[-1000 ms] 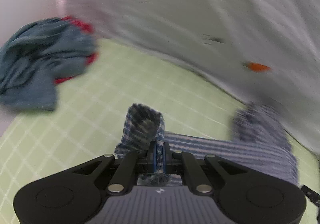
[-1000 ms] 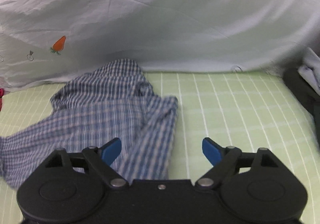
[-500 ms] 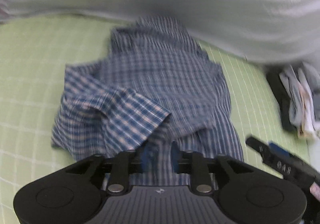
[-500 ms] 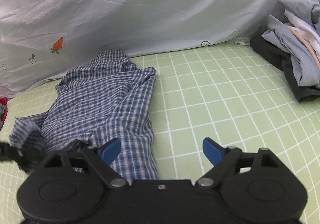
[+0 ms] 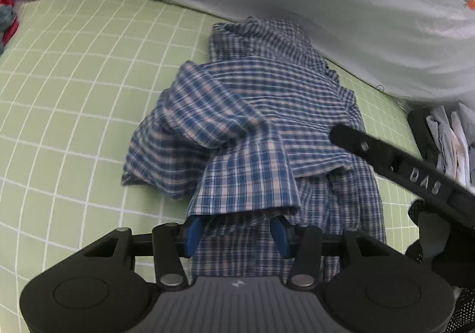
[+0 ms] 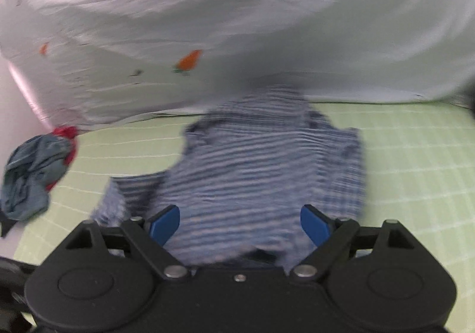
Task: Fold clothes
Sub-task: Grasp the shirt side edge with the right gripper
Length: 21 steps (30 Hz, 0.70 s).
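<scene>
Green gridded bedding (image 5: 74, 80) carries the plaid shirt (image 5: 252, 131); my left gripper (image 5: 237, 233) has just been opening, sleeve hem seemingly released, my right gripper (image 6: 239, 223) gapes wide.

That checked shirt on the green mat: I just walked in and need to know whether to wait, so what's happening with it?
A person with a gripper in each hand is folding the blue checked shirt on the green gridded mat. The left gripper has just been opening; a sleeve lies folded across the body, its cuff loose between the pads. The right gripper hangs open over the shirt, holding nothing. Other clothes wait at both sides.
</scene>
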Each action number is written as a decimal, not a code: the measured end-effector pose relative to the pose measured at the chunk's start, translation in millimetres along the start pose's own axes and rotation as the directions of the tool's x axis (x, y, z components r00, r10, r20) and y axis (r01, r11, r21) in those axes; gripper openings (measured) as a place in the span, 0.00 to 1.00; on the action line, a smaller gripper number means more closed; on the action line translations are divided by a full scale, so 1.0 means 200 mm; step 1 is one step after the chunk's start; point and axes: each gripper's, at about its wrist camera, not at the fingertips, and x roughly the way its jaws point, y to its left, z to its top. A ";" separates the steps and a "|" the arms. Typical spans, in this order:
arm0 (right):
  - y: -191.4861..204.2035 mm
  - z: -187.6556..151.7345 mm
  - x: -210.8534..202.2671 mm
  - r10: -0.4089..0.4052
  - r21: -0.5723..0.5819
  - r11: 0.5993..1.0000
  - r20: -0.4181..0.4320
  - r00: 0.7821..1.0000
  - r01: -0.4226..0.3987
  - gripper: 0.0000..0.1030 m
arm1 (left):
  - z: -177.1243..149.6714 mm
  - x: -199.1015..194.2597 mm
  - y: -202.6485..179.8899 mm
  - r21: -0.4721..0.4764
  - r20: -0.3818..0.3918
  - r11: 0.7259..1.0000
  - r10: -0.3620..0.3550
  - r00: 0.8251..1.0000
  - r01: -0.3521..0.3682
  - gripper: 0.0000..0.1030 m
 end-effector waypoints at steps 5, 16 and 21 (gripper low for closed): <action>0.14 0.04 0.07 0.119 0.023 0.993 -0.018 0.993 -0.118 0.84 | 0.01 0.03 0.02 -0.009 -0.017 1.000 -0.011 1.000 0.010 0.49; 0.14 -0.03 0.15 0.230 0.089 0.972 -0.136 0.964 -0.219 0.55 | 0.01 0.10 -0.01 0.013 -0.056 1.000 -0.014 0.998 0.015 0.50; 0.10 -0.09 0.16 0.271 0.146 0.958 -0.168 0.948 -0.248 0.46 | 0.01 0.13 -0.01 0.008 -0.070 1.000 -0.011 0.997 0.011 0.50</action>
